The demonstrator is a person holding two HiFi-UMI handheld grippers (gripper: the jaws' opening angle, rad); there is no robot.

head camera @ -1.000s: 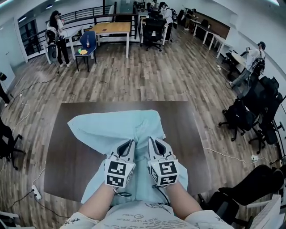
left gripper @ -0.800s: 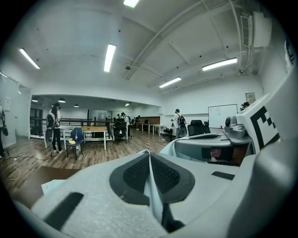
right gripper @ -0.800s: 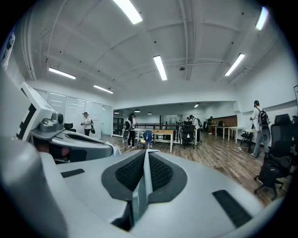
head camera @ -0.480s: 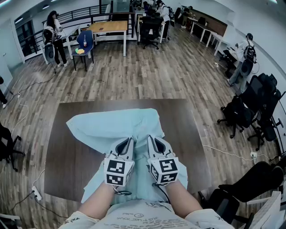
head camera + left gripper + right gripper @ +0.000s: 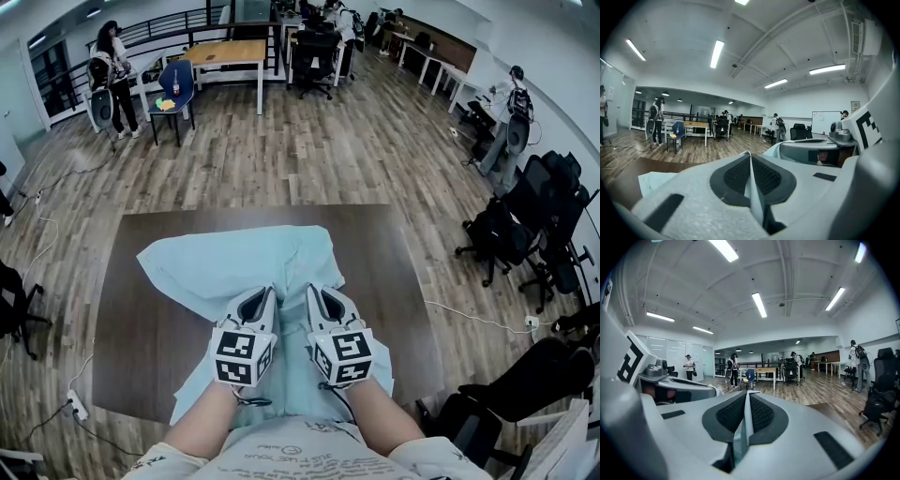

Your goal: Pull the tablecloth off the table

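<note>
both pairs of jaws are pressed together on a thin fold of the tablecloth (image 5: 234, 267). the left gripper (image 5: 749, 155) and right gripper (image 5: 746, 394) pinch it side by side over the table's (image 5: 136, 328) near half. the cloth lies bunched on the table's middle, its near end hanging over the near edge. the pull looks under way; next, draw both grips back past the near edge. count: two grippers, one tablecloth, one table.
</note>
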